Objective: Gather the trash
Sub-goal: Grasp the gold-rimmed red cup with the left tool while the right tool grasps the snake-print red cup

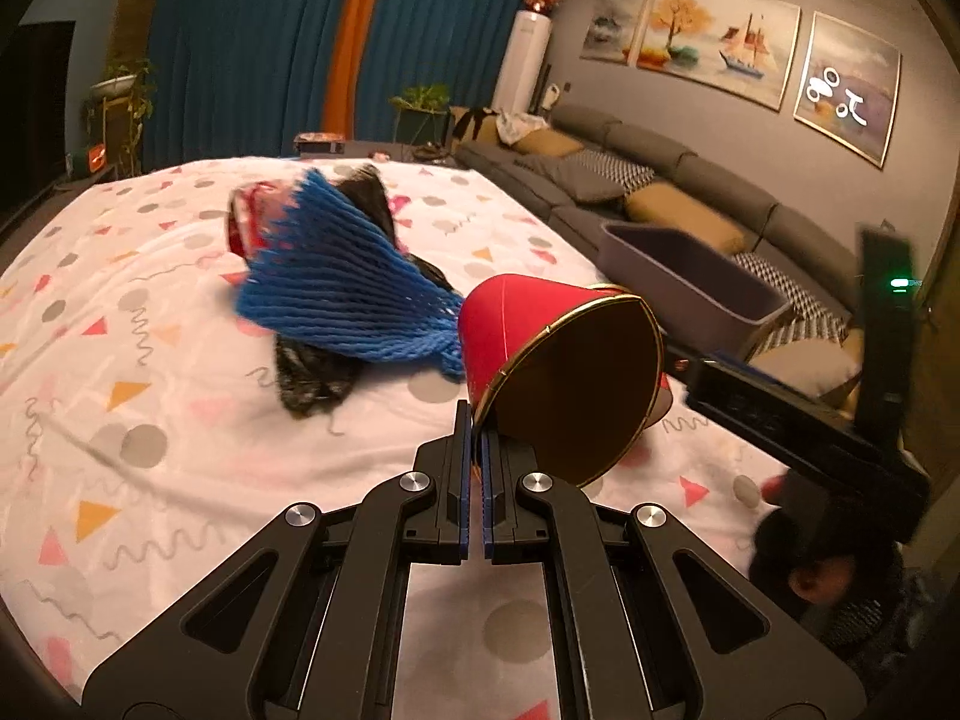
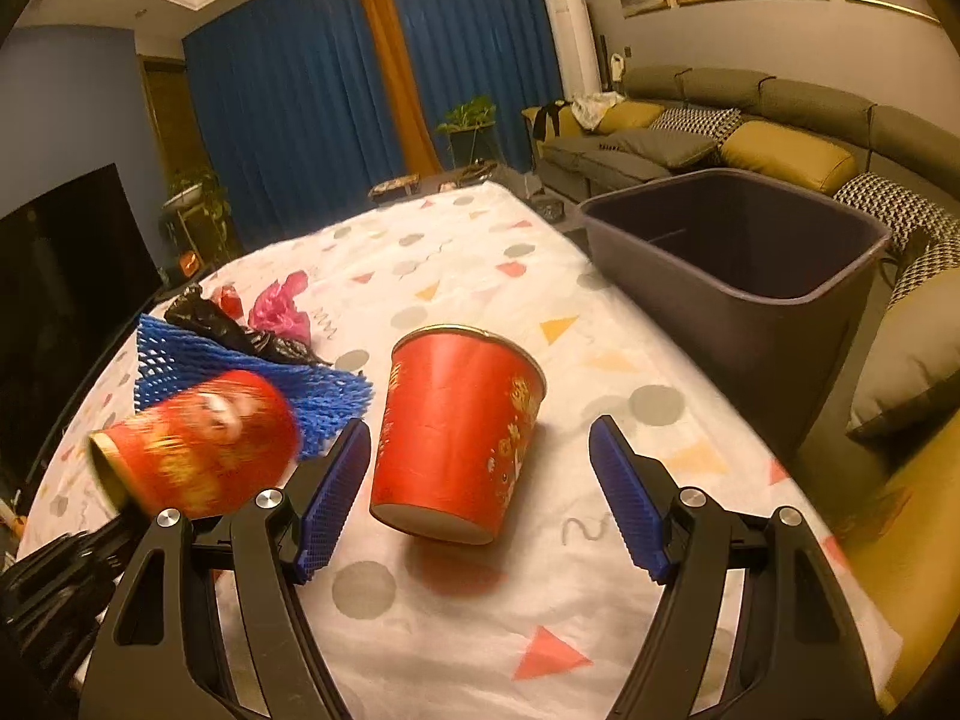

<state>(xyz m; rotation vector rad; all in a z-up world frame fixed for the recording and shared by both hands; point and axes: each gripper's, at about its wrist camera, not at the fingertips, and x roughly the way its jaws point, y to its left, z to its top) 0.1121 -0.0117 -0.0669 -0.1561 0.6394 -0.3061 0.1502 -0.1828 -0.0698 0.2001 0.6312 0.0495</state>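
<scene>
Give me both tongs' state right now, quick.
Left tongs: shut on the rim of a red paper cup, cup lifted.
Right tongs: open, holding nothing; an upright red cup stands between the fingers.

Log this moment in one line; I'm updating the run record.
left gripper: shut on red cup rim | right gripper: open around second cup | bin: empty
</scene>
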